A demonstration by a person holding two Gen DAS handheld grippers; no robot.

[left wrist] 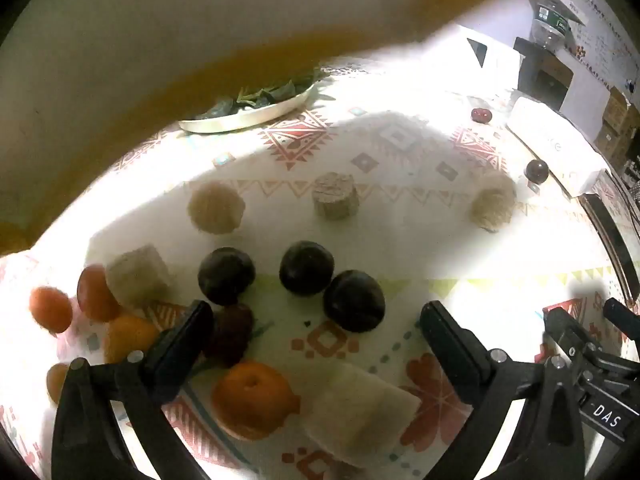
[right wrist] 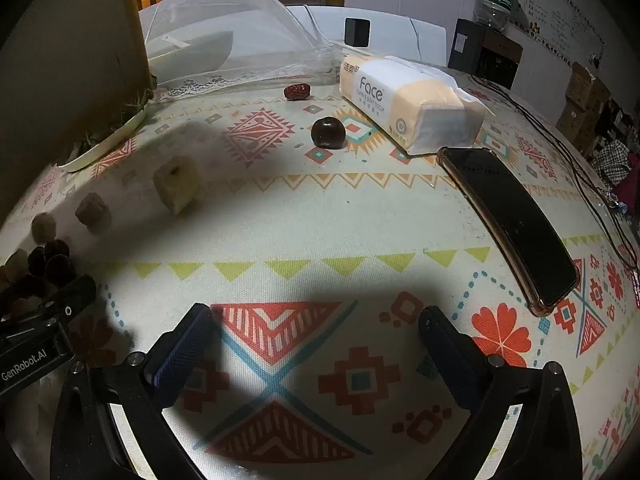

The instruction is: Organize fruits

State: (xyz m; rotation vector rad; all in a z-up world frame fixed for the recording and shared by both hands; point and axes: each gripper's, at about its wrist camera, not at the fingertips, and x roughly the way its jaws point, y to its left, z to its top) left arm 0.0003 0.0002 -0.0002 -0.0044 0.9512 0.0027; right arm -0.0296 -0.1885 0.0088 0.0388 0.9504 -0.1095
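Plums (left wrist: 306, 267) crowd near the orange (left wrist: 254, 398); left gripper (left wrist: 316, 340) and right gripper (right wrist: 316, 340) gape empty, so a careless reach could likely scatter 3 round fruits.

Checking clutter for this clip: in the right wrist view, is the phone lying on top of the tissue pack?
No, the phone lies flat on the tablecloth, just beside the tissue pack.

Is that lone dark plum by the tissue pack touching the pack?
Apart. In the right wrist view the dark plum sits on the tablecloth with a strip of patterned cloth showing between it and the tissue pack.
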